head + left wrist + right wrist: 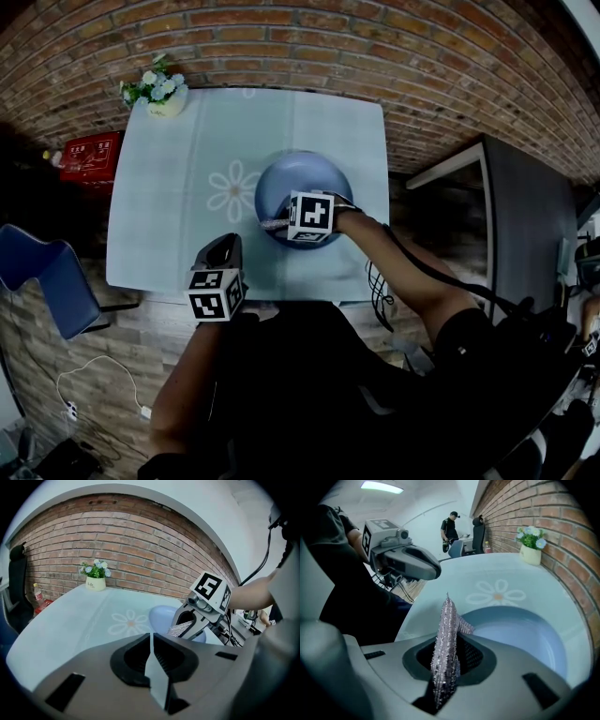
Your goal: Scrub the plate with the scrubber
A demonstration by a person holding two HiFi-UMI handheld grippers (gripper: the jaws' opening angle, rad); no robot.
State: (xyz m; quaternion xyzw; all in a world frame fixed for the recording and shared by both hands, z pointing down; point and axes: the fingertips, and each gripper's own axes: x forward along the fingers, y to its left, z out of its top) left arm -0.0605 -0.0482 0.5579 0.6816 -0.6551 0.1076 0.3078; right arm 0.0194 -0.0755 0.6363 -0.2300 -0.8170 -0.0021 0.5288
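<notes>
Right fingers around scrubber, over plate

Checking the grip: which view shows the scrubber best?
The right gripper view: the scrubber, close up, pinched between the right gripper's fingers. The left gripper view shows a silvery bit; the head view barely a sliver.

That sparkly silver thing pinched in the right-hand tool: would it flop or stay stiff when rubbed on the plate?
Probably floppy: the scrubber is a thin folded sheet in the right gripper, one corner bending sideways. It looks like light glittery mesh, so likely weighs little. Its rough weave should grip rather than slide on the plate.
</notes>
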